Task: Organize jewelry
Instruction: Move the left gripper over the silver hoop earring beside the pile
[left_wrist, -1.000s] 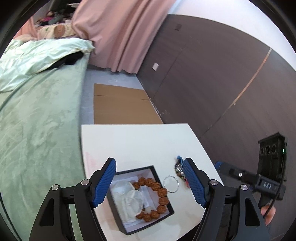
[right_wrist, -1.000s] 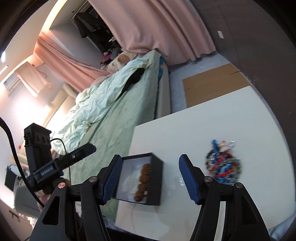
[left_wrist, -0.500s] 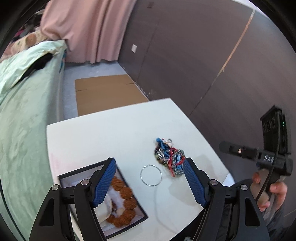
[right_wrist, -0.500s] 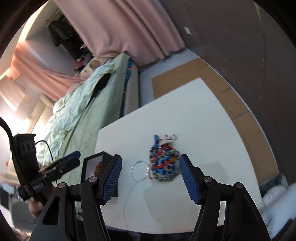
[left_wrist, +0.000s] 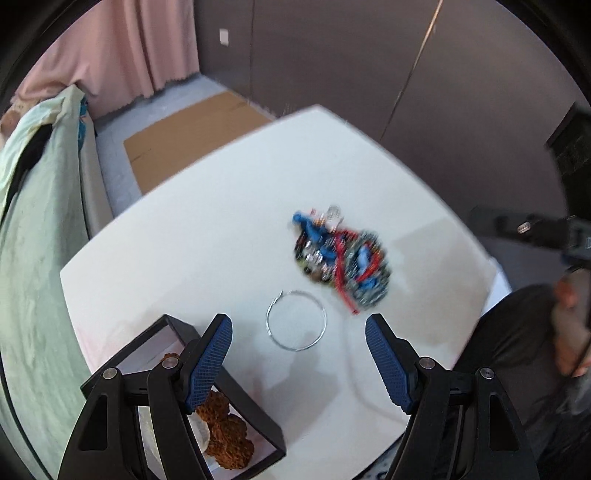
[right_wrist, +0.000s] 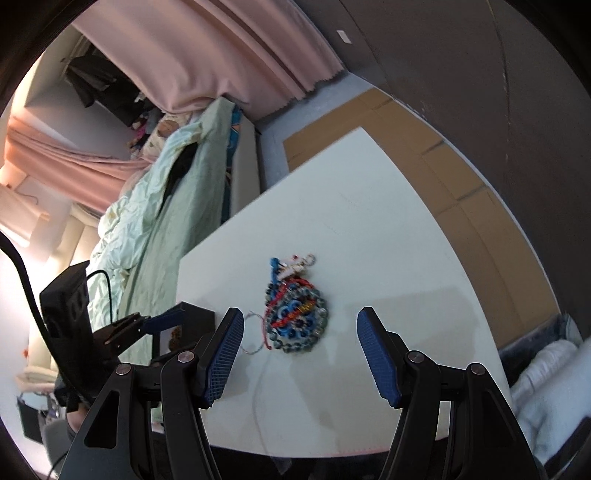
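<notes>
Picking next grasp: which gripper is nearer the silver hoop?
Left. The left gripper hangs open just short of the silver hoop; the right gripper frames the beaded pile beside it.

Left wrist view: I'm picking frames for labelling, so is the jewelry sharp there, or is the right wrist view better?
Left wrist view: motion-blurred, the bead tangle smeared, the silver hoop softer. Right wrist view: sharper; tangle beads distinct.

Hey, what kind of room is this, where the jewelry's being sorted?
Most likely a bedroom. A bed with a rumpled green quilt stands right beside the white table, pink curtains hang behind it, and flattened cardboard lies on the floor.
</notes>
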